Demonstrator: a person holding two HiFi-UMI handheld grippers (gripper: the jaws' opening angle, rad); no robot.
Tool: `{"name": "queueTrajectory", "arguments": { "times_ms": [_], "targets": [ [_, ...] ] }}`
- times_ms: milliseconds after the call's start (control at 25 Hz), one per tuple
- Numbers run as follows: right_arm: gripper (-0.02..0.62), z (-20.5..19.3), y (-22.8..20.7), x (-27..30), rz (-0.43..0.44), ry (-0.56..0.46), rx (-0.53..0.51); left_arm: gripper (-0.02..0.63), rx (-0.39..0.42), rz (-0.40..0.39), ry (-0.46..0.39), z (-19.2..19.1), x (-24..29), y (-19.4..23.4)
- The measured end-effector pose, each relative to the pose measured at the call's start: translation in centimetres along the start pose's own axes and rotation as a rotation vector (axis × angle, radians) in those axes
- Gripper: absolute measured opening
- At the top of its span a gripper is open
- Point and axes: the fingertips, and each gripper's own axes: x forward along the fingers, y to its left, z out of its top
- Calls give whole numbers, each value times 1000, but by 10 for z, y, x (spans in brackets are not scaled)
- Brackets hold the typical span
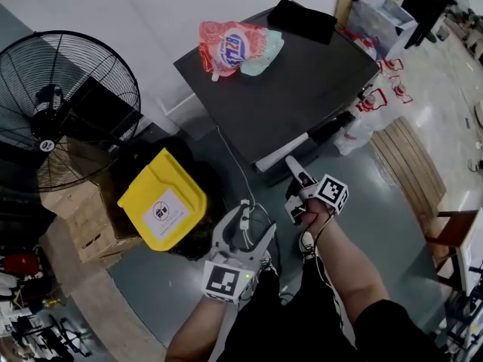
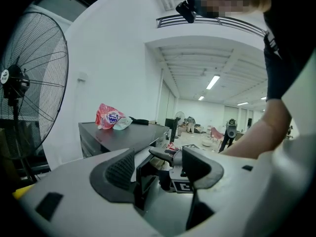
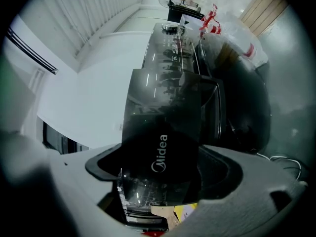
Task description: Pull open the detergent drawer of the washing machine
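Observation:
The dark washing machine (image 1: 302,81) stands ahead of me in the head view, with a red and white detergent bag (image 1: 234,47) on its top. My right gripper (image 1: 296,178) reaches the machine's front top edge. In the right gripper view its jaws (image 3: 160,169) are shut on the glossy black drawer front (image 3: 160,132) printed "Midea", which stands out from the control panel (image 3: 170,53). My left gripper (image 1: 245,232) hangs lower and to the left, away from the machine, open and empty. In its own view the left gripper (image 2: 158,169) points at the machine.
A big floor fan (image 1: 64,100), cardboard boxes (image 1: 75,202) and a yellow-lidded bin (image 1: 162,198) stand to the left. White plastic bags (image 1: 370,115) and wooden boards (image 1: 411,172) lie to the right. A white cable (image 1: 245,213) runs over the floor under my grippers. The round door (image 3: 242,107) is below the panel.

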Motion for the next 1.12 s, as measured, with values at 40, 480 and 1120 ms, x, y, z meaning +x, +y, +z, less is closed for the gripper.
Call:
{"name": "queueTrajectory", "arguments": {
  "times_ms": [40,480,1120],
  "targets": [
    [469,0,-1,-1,-9,-4,2,276,-3,0,1,0,0,-1],
    [466,-3,-7,-38,-17,-21,18,276,-10,-27,-3,-2,-2,-20],
    [466,-6,-19,-95,-12,-29,22,276,22,-98,-8,3,-1,-53]
  ]
}}
